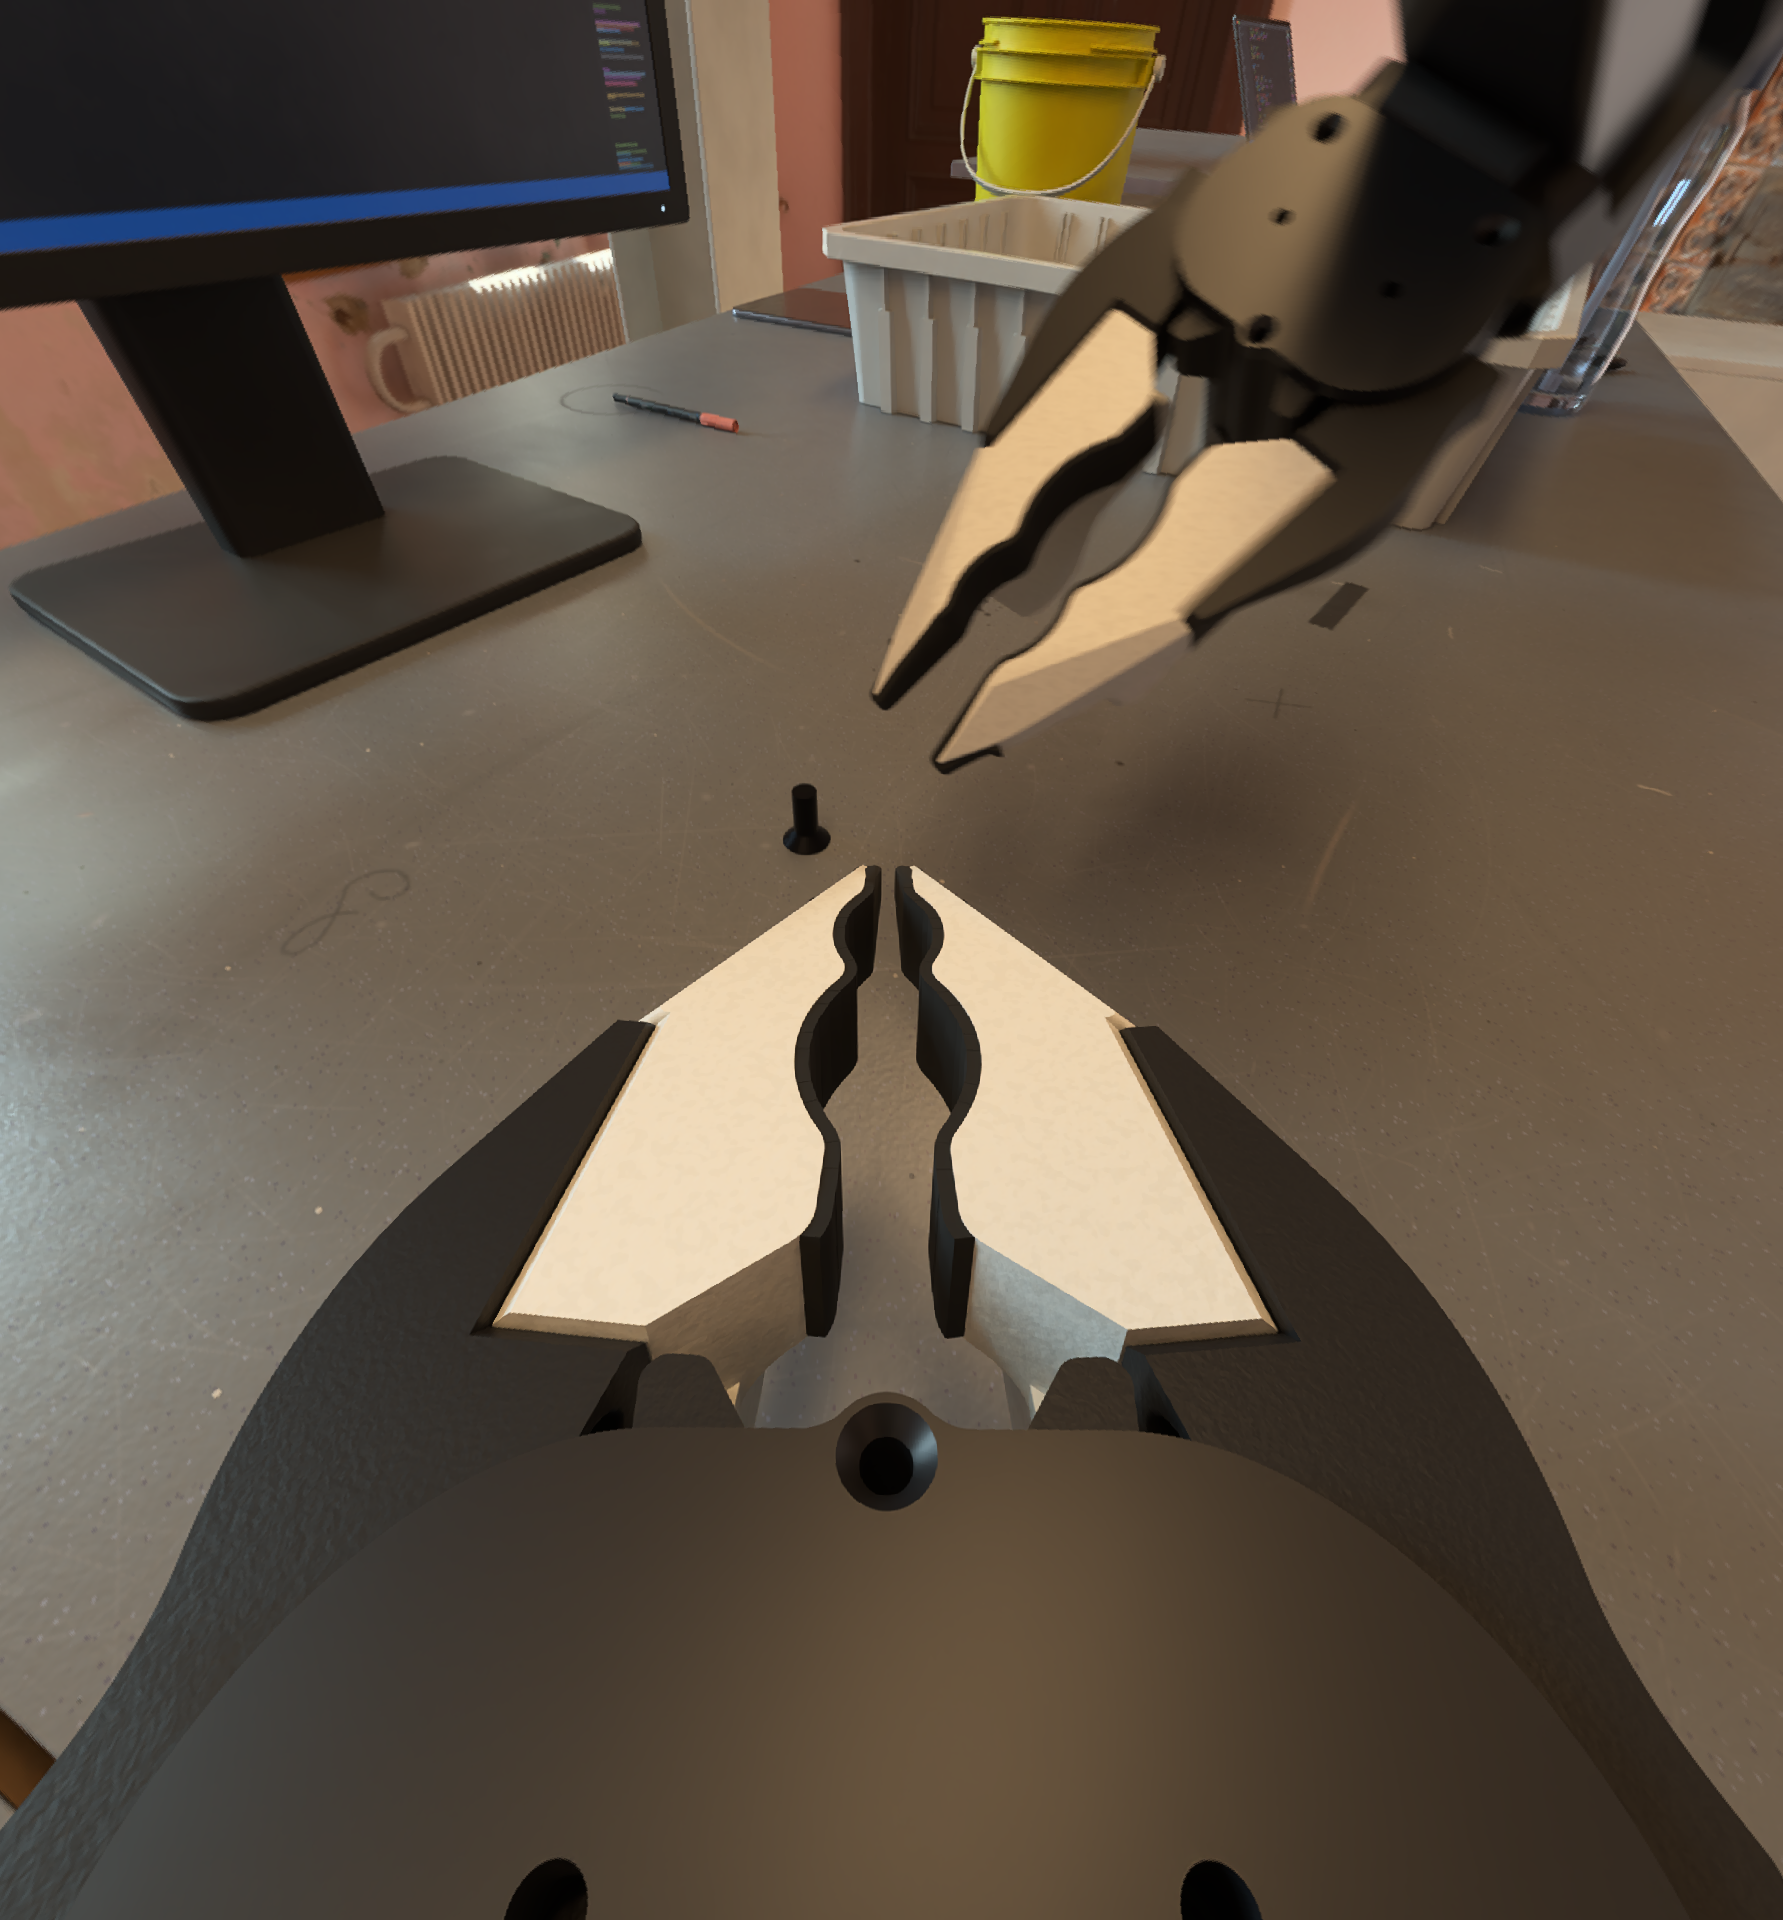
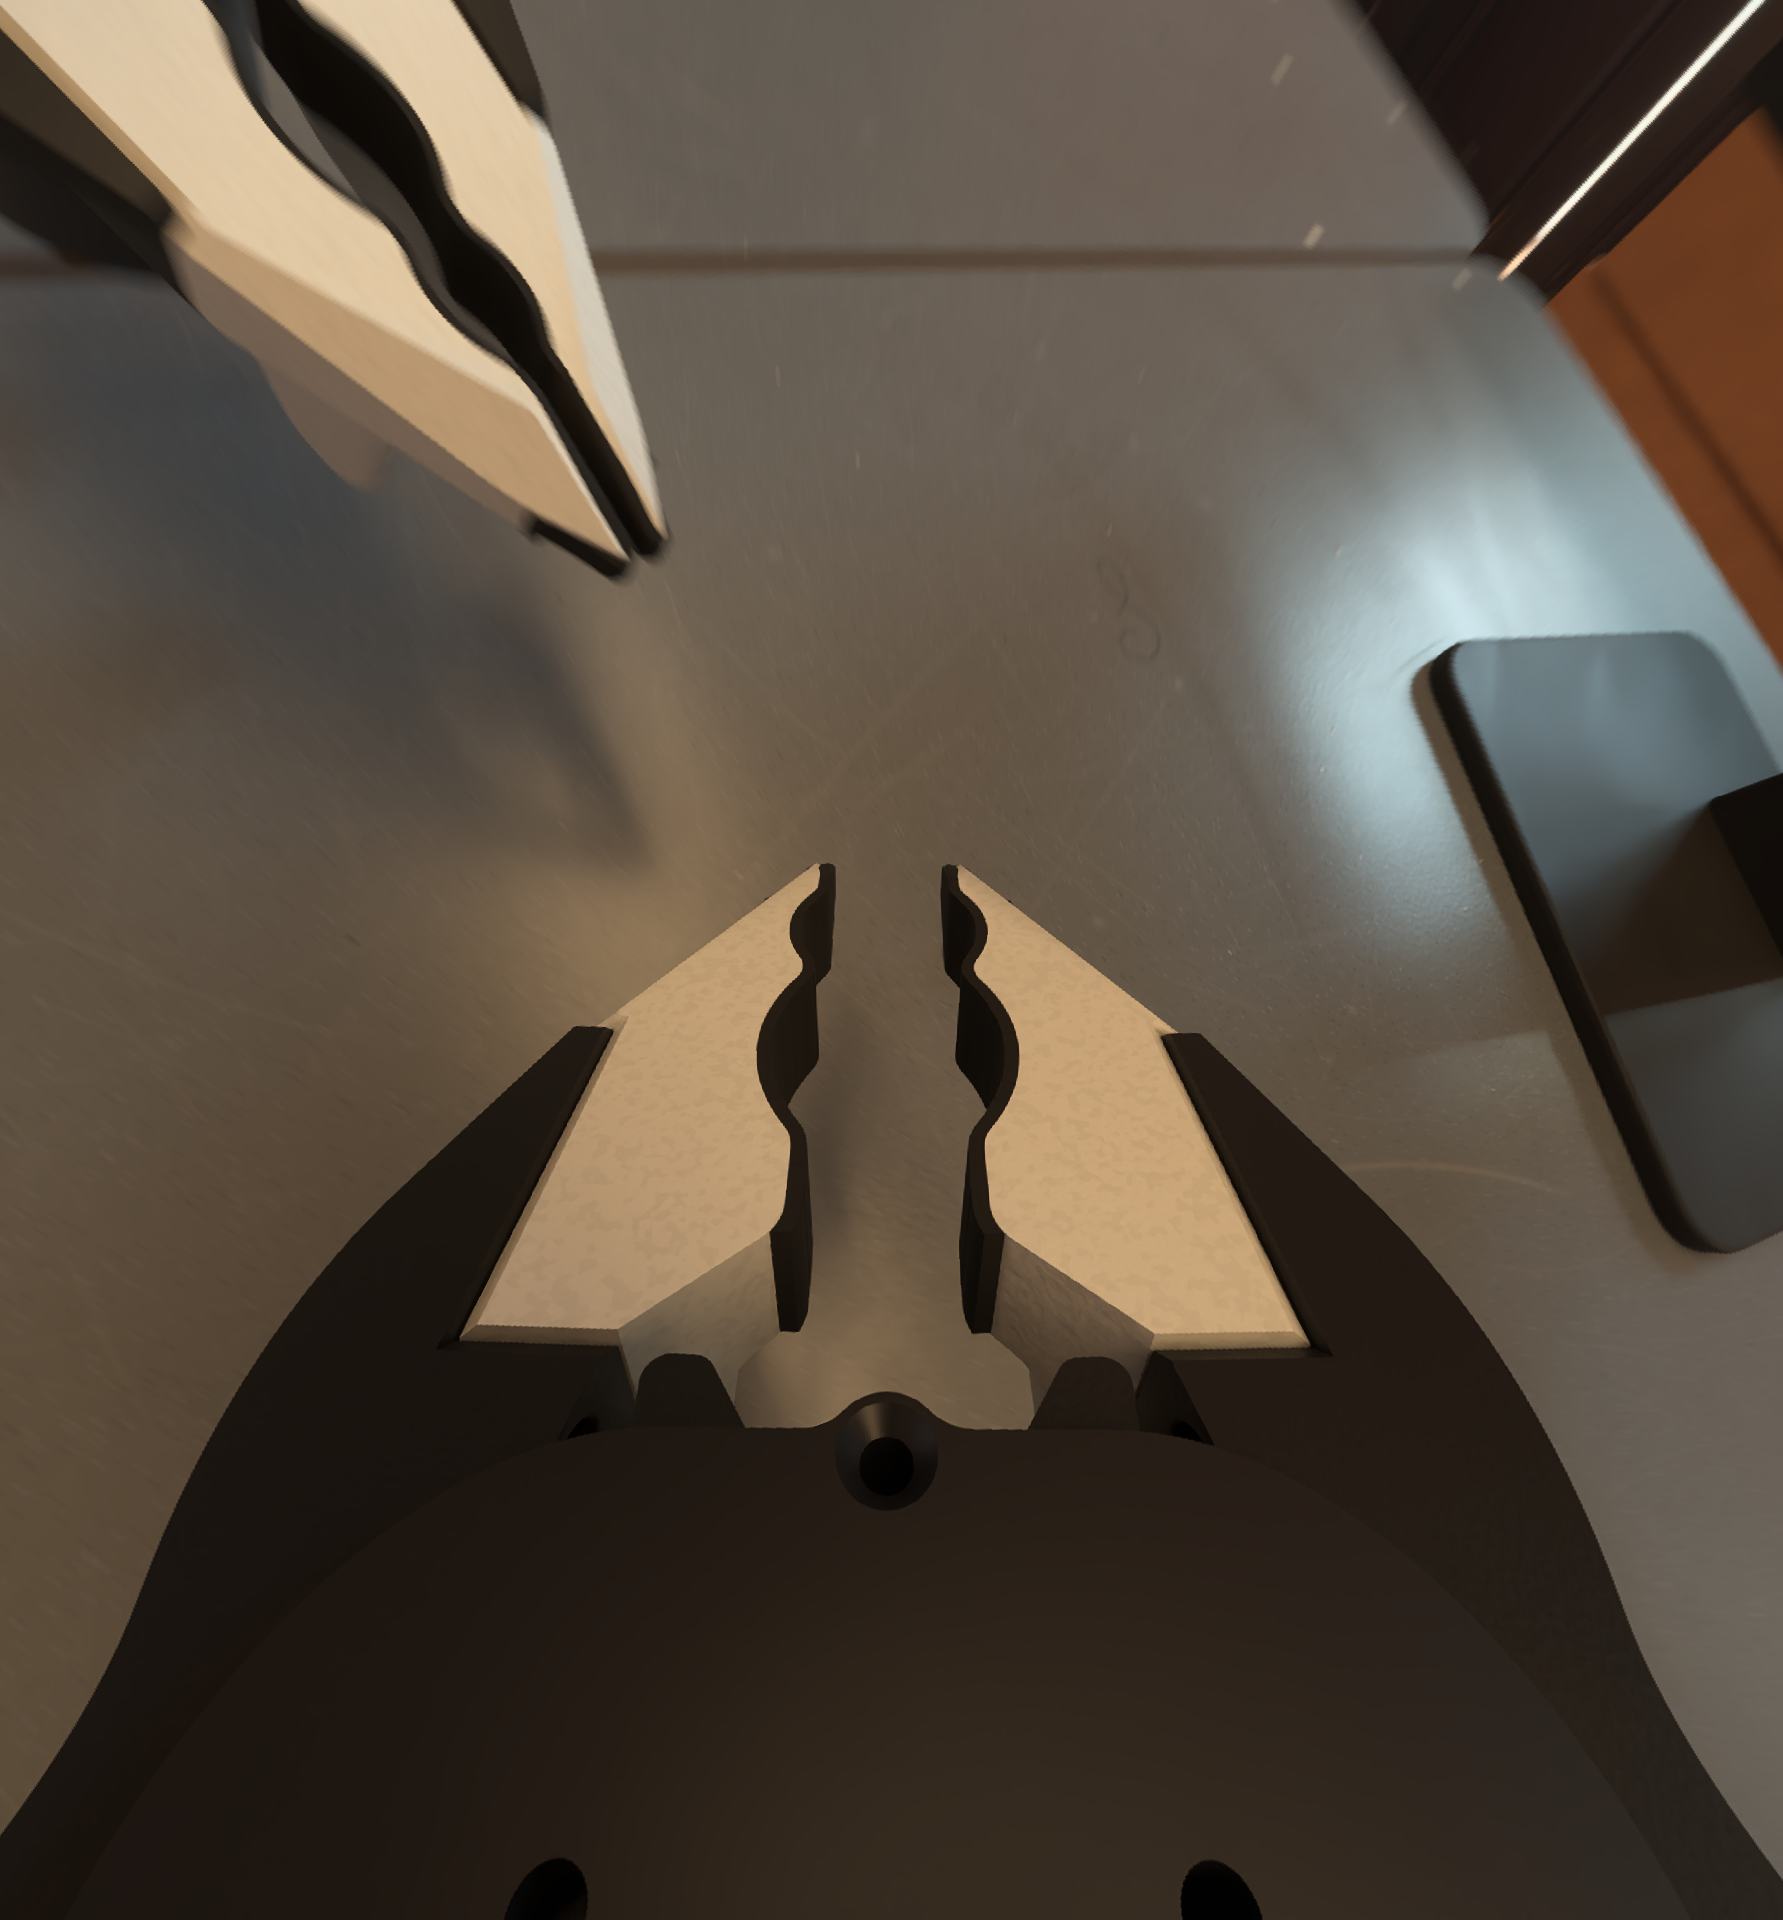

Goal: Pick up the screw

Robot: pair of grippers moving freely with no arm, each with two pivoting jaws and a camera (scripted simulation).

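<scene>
A small black screw [image 1: 805, 821] stands head-down on the grey table [image 1: 347, 1039], just beyond and slightly left of my left gripper [image 1: 888, 869]. The left gripper is shut and empty, its tips close to the table. My right gripper [image 1: 918, 732] hangs tilted above the table, a little beyond and right of the screw, with its jaws apart. In the right wrist view the right gripper [image 2: 889, 869] is open and empty, and the shut left gripper [image 2: 638, 551] shows at the upper left. The screw does not show in that view.
A black monitor [image 1: 295, 104] on a flat base [image 1: 347, 592] stands at the left; its base also shows in the right wrist view [image 2: 1593, 883]. A pen [image 1: 674, 411], a white bin [image 1: 949, 301], a yellow bucket [image 1: 1058, 109] and a clear container [image 1: 1604, 343] sit at the back.
</scene>
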